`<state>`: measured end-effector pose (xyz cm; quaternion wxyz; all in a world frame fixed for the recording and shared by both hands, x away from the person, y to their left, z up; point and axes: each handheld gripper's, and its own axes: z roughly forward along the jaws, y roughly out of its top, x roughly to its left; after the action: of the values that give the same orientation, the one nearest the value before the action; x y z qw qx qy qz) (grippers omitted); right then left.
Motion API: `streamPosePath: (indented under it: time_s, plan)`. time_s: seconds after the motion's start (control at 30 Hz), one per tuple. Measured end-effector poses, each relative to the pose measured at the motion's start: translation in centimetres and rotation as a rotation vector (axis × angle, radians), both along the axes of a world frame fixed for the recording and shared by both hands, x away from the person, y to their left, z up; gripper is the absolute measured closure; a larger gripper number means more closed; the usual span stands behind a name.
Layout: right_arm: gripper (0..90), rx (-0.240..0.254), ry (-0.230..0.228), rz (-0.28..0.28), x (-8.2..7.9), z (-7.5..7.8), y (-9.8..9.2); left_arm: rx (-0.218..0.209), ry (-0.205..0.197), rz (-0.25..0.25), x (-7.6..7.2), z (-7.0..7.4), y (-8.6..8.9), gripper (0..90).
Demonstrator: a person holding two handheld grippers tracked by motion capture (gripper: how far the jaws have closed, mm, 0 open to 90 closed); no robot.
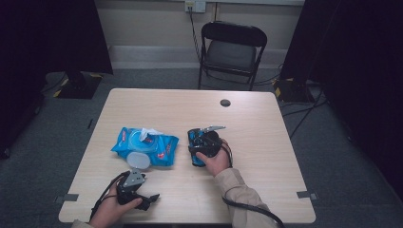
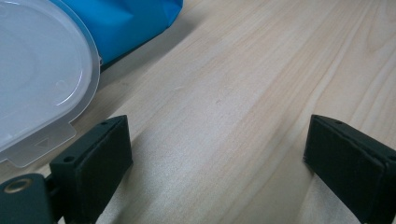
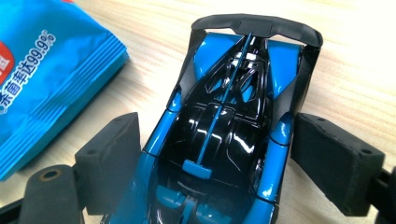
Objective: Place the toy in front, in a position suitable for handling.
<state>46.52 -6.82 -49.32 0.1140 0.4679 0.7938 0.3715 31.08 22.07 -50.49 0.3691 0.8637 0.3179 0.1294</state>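
Note:
A blue and black toy car [image 3: 219, 130] lies on the wooden table [image 1: 266, 156], right of centre [image 1: 192, 136]. My right gripper [image 3: 217, 154] straddles its middle from behind, with both pads against its sides; the right hand covers most of the car where that gripper [image 1: 202, 137] sits on the table. A blue wet-wipes pack [image 1: 161, 147] lies to the left with its clear lid [image 1: 138, 160] flipped open and a white wipe [image 1: 148, 133] sticking up. My left gripper [image 1: 135, 183] is just below the lid [image 2: 37, 70], open [image 2: 219, 154] over bare wood with nothing between its jaws.
A black folding chair [image 1: 231, 47] stands beyond the far edge. A dark round cable hole [image 1: 225, 102] sits near the table's far side. Black curtains hang at both sides and cables run across the floor on the right.

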Motion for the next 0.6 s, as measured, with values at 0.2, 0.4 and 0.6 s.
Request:
streamPosePath:
  time_s: [0.2, 0.4, 0.6]
  plan:
    - [23.0, 0.013, -0.013, 0.0, -0.3, 0.2, -0.2, 0.0, 0.0, 0.0, 0.0, 0.0, 0.0, 6.9]
    - [23.3, 0.003, -0.023, -0.03, -0.5, 0.1, 0.1, 0.0, 0.0, 0.0, 0.0, 0.0, 0.0, 6.9]
    - [20.1, -0.057, -0.039, -0.054, -0.6, -0.6, 1.1, 0.001, 0.001, -0.002, 0.0, 0.0, 0.0, 6.7]
